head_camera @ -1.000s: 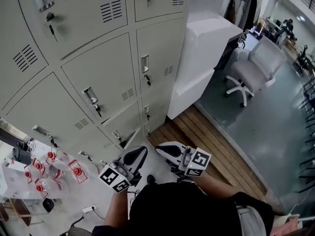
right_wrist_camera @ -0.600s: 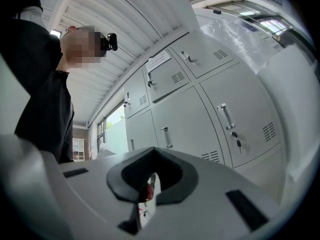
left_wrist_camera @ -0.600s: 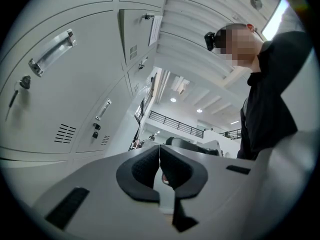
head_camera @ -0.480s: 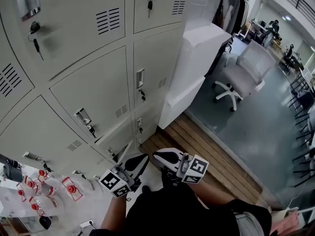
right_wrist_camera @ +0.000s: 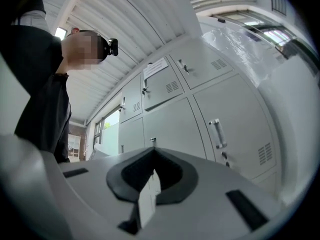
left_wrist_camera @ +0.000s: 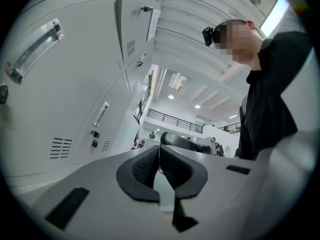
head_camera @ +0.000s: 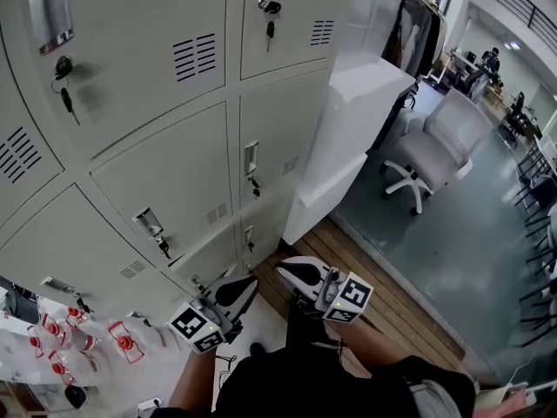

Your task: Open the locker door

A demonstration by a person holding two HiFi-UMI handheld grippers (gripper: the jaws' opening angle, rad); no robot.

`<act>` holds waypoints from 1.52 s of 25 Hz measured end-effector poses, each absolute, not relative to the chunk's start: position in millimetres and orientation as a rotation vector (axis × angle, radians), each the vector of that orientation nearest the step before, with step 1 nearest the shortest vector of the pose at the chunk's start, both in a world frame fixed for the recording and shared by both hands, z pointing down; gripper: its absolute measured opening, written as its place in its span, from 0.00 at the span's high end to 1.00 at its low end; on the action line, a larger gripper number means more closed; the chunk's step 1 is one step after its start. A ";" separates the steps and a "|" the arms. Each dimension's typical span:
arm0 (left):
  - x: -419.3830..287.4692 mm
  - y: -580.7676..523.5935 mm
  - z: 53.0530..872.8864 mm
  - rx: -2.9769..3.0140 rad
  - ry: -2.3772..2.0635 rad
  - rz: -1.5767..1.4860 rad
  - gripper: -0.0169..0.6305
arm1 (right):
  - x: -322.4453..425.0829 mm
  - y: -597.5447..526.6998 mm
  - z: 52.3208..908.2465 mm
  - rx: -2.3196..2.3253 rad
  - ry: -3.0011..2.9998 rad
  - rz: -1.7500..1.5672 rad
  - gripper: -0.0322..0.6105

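No writing can be read: the paper sheet (right_wrist_camera: 156, 67) on a locker door (right_wrist_camera: 167, 96) above the right gripper (right_wrist_camera: 152, 151) is too small, and its marker cube (head_camera: 349, 297) bears only black-and-white squares.

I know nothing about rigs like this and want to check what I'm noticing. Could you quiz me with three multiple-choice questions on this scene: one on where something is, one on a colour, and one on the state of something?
1. Where does the white swivel chair stand relative to the lockers?
A. on top of them
B. on the grey floor, off to their right
C. inside one of them

2. What colour are the lockers?
A. pale grey
B. bright blue
C. black

3. How are the left tongs and the right tongs?
A. both wide open
B. one holding a cup
C. both closed, with nothing between them

Answers:
1 B, the head view shows the chair out on the grey floor to the right.
2 A, all of them are pale grey.
3 C, each gripper view shows its tongs shut on nothing.
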State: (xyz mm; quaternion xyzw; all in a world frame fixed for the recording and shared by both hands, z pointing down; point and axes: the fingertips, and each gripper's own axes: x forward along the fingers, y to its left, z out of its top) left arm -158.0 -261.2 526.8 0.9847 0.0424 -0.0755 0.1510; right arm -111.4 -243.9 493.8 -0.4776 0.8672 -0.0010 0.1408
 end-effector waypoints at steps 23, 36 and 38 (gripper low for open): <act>-147.9 -322.6 169.4 3.218 -0.094 -0.487 0.95 | -46.9 -293.7 144.8 -1.365 2.548 0.822 0.94; -124.6 -346.3 82.9 3.258 -0.197 -0.446 0.95 | -20.4 -393.8 47.2 -1.465 2.507 0.534 0.85; -119.1 -351.2 76.6 3.269 -0.213 -0.447 0.95 | -18.1 -408.3 41.0 -1.525 2.520 0.542 0.82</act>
